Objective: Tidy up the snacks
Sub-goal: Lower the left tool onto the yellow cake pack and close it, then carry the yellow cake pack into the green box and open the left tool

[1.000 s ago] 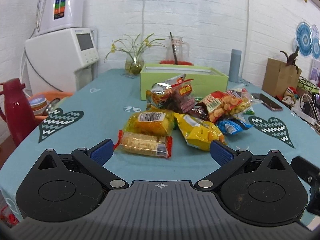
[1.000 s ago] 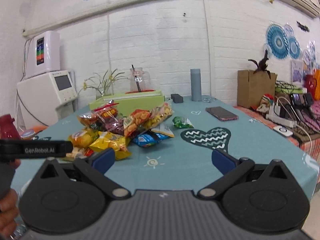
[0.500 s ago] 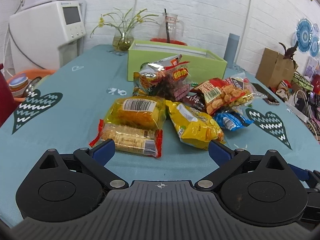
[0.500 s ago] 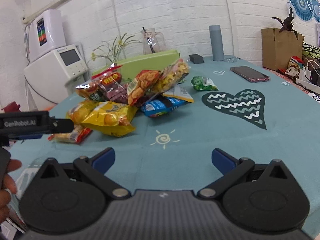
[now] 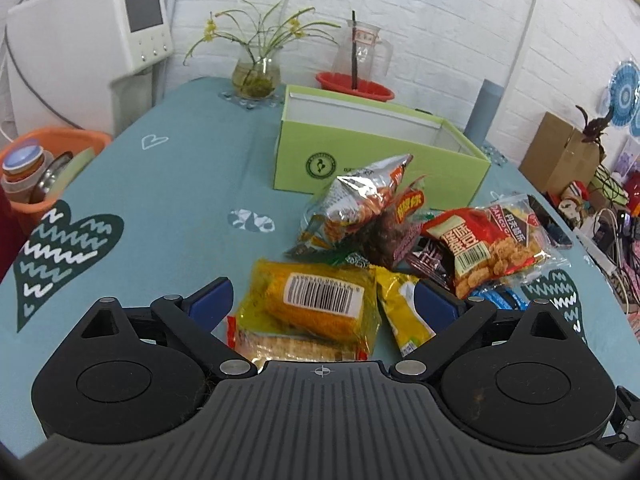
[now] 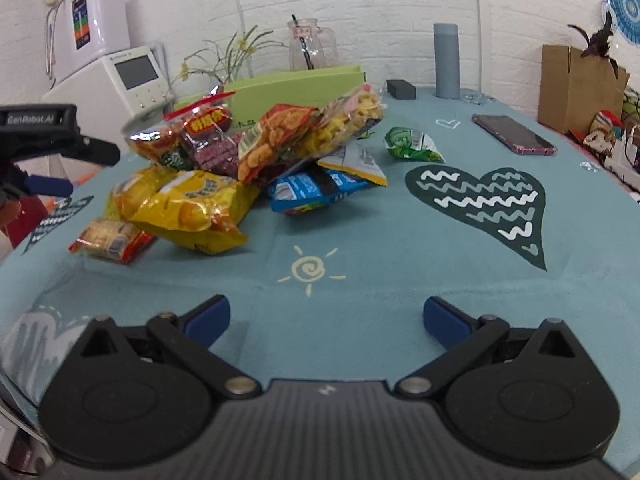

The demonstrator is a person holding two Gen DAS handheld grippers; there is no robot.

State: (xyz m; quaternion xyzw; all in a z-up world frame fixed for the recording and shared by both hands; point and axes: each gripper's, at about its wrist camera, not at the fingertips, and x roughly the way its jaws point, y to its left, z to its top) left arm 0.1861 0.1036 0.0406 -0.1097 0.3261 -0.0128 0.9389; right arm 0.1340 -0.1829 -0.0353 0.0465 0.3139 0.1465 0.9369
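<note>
Left gripper (image 5: 322,304) low centre of its frame, jaws wide apart — nothing pinched. The corn pack (image 5: 316,304) and the cracker pack (image 5: 296,346) lie between the blue pads (image 5: 210,304), pads clear of both. A yellow bag (image 5: 404,312) sits just inside the right pad.

Snack pile mid-frame on the teal tablecloth (image 5: 180,184): silver bag (image 5: 360,196) leaning upward, red peanut bag (image 5: 484,248) to its right, blue pack (image 5: 496,294) lower right. Green box (image 5: 352,160) behind the pile, upper centre, open-topped; no snacks visible inside.

Right gripper (image 6: 326,320) at bottom centre of its frame, fingers spread — only bare cloth and a sun print (image 6: 308,270) ahead of it. Pile sits upper left there; a small green pack (image 6: 412,144) lies apart to its right, phone (image 6: 514,134) further right.
</note>
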